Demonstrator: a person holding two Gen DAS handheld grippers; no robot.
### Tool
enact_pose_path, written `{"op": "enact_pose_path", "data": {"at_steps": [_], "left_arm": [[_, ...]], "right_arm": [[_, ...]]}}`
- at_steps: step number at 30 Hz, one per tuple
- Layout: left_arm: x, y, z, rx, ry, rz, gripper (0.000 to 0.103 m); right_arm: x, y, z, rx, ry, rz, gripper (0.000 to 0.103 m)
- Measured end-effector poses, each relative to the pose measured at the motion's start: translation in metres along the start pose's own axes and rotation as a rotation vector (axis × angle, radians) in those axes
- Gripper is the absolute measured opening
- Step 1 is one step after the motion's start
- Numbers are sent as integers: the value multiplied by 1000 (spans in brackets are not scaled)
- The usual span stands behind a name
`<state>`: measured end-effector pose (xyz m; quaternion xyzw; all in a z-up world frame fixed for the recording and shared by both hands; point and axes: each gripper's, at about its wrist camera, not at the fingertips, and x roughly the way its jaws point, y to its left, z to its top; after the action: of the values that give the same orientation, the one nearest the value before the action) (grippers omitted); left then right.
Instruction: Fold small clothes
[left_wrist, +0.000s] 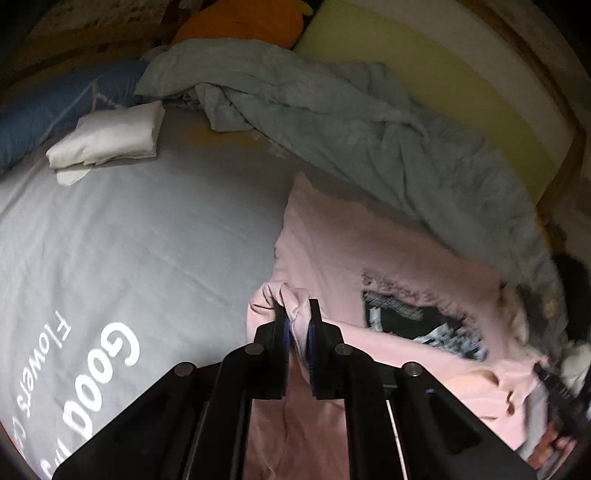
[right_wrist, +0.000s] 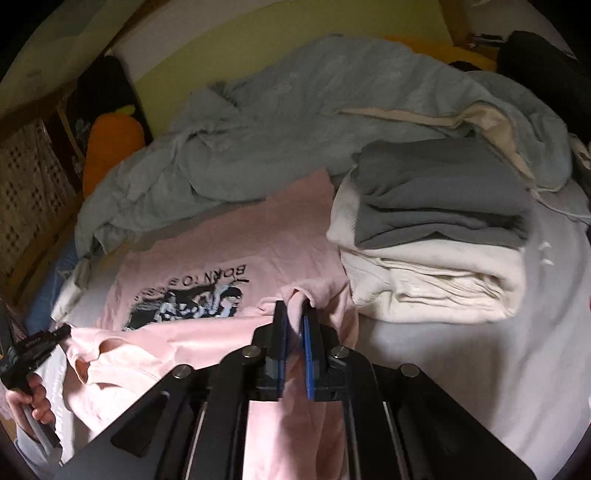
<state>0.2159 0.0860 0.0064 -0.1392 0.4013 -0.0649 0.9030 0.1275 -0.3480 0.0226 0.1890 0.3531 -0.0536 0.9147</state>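
1. A folded white garment lies far left on the grey bedsheet, beside a blue pillow.
2. The left gripper is clenched on a bunched edge of the pink T-shirt, which is spread print-up on the sheet.
3. The right gripper pinches another bunch of the same shirt.
4. A crumpled grey-blue duvet lies behind the shirt.
5. A stack of folded clothes sits just right of the shirt.
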Motion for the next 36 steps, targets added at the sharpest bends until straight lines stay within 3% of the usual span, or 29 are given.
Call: {"op": "enact_pose_path", "data": {"at_steps": [2,3,4,5,6,7,10,15,21,24,27,30,32,34,35,36], "left_arm": [[11,1,-7,21,24,11,17],[15,2,-10,24,22,15,29],[17,4,-12,33,26,27,42],[18,5,-14,46,27,54,46],[17,5,-16,60,31,75,48],[15,6,-16,72,39,78,48],[3,13,-22,53,79,57,56],[-32,21,-42,24,103,-19,57],[-59,26,-85,-42,139,-106,58],[-52,30,-105,-104,207,-154,56],[-49,25,-111,-105,183,-114,46],[-39,19,-104,-107,168,-139,45],[-30,19,-101,-113,170,-138,43],[-28,16,-101,-92,151,-101,28],[-31,16,-103,-80,144,-90,22],[-35,14,-105,-65,139,-94,10]], "right_arm": [[7,1,-5,8,6,-11,7],[11,1,-8,4,16,-20,13],[13,1,-9,1,26,-37,24],[17,-1,-11,-2,42,-68,33],[19,-6,-12,6,58,-94,57],[19,-10,-13,22,61,-101,68],[11,-26,-20,62,102,-84,69],[-13,-37,-38,100,140,-18,69],[-43,-23,-80,69,185,61,69],[-48,-18,-95,85,209,112,69],[-43,-17,-99,102,225,132,69],[-36,-12,-98,90,212,137,68],[-32,-12,-96,100,195,154,63],[-30,-14,-96,107,176,142,38],[-30,-14,-96,97,170,128,32],[-31,-13,-96,81,167,124,19]]}}
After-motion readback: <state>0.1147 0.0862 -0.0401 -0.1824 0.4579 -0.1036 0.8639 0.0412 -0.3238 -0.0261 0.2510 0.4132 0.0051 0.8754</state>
